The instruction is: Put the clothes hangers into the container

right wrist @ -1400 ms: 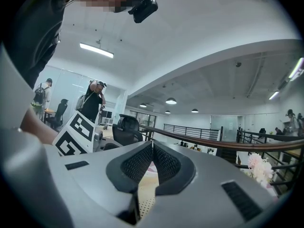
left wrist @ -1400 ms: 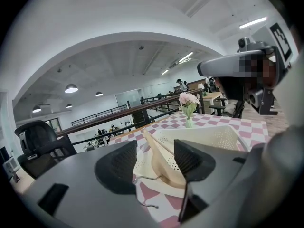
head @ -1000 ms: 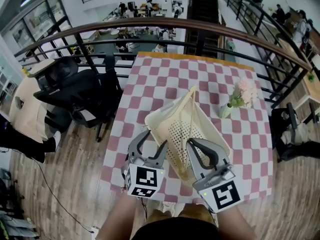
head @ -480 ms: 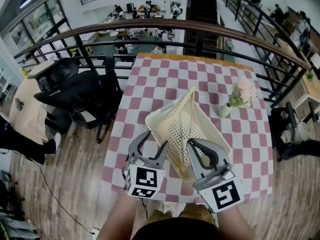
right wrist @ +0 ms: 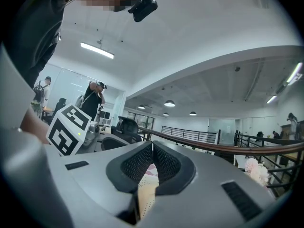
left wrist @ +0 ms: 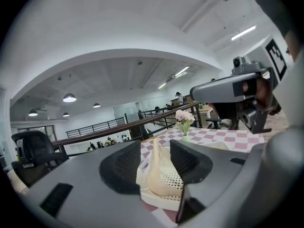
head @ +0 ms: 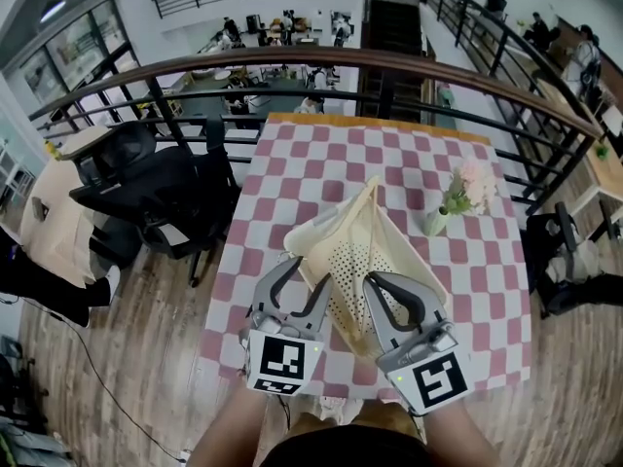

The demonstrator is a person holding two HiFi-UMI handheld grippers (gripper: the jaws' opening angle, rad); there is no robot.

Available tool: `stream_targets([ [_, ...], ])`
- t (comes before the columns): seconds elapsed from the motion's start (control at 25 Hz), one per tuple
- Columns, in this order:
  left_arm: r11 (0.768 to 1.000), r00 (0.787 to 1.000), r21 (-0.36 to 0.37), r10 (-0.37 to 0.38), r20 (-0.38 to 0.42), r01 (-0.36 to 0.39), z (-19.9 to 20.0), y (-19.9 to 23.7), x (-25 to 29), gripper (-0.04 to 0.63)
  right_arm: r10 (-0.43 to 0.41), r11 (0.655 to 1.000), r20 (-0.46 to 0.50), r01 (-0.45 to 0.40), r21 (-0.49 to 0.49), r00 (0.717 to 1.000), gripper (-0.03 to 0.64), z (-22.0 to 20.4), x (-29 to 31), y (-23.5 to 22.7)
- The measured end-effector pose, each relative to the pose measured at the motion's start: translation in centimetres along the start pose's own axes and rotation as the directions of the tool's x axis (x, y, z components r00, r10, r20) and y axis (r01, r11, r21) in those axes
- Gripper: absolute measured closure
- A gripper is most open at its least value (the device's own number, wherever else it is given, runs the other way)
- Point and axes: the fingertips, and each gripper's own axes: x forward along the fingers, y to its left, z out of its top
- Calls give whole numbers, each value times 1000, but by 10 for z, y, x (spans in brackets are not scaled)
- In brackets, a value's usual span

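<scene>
A cream perforated container [head: 389,261] sits tilted on the pink-checked table [head: 321,163]. Cream clothes hangers [head: 362,212] lie in it, their narrow end sticking out over its far rim. My left gripper [head: 302,272] is at the container's near left corner. Its jaws are closing, and the pads are still apart and touch nothing. In the left gripper view the hangers [left wrist: 159,175] and the container [left wrist: 161,201] show beyond that gap [left wrist: 154,151]. My right gripper [head: 384,288] hovers over the container's near end with its pads pressed together [right wrist: 152,146] and nothing between them.
A small vase of pink flowers [head: 456,193] stands on the table to the right of the container. A black office chair [head: 146,183] is left of the table. A curved railing [head: 389,61] runs behind the far edge.
The left gripper has shifted slightly toward the container and its jaws have narrowed a little. The right gripper and the container have stayed put.
</scene>
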Motion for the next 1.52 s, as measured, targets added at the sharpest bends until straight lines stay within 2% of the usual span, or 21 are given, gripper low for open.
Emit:
stream_targets([
  [0.08,1000,1000,17,3,29,-4,11,1,-2,407,0,1000,5,0,-5,1000,581,3,0,0],
  [0.2,999,996,42,14,92,-18,35,3,-9,463,1,1000,14,-1,-12,1000,583,8,-1,-2],
  [0.32,997,989,69,8,149,-18,60,2,-16,474,-2,1000,23,2,-15,1000,581,12,-1,-3],
  [0.4,995,985,92,8,172,-24,71,3,-19,483,-3,1000,31,3,-14,1000,581,16,0,-4],
  [0.68,992,971,119,21,240,-51,96,6,-31,580,2,1000,62,0,-25,998,581,29,1,-6],
  [0.84,989,962,142,10,272,-50,108,0,-44,588,13,1000,80,-11,-19,997,581,36,-4,-4],
  [1.0,991,958,131,-14,286,-25,116,-14,-52,588,33,999,96,-32,-12,995,583,41,-11,-2],
  [1.2,991,948,130,-24,318,-19,127,-24,-52,588,32,998,119,-25,-58,992,584,49,-20,-2],
  [1.52,992,936,124,-40,349,-3,138,-36,-54,588,37,997,123,-27,-78,992,584,56,-30,-4],
])
